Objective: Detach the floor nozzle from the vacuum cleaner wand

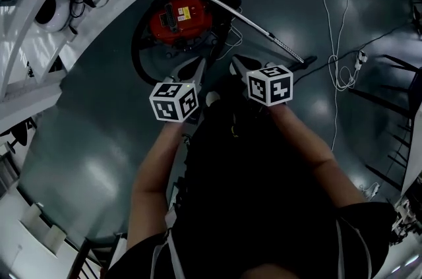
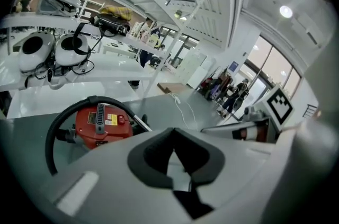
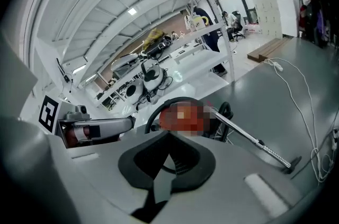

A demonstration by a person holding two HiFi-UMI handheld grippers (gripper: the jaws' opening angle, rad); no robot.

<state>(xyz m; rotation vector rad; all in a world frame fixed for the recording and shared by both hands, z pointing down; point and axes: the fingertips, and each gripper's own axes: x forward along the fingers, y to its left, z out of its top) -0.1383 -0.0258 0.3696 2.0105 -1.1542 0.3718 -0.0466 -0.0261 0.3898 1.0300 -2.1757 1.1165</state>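
The red vacuum cleaner stands on the dark floor ahead of me, with its black hose looped round its left side. Its metal wand runs from the body down to the right and ends at a small dark nozzle lying on the floor. My left gripper and right gripper hang side by side above the floor just short of the vacuum, both shut and empty. The vacuum shows past the left jaws, and the wand and nozzle end past the right ones.
A white cable trails over the floor on the right, near black chair legs. White benches with headsets curve along the left. People stand far off by the windows.
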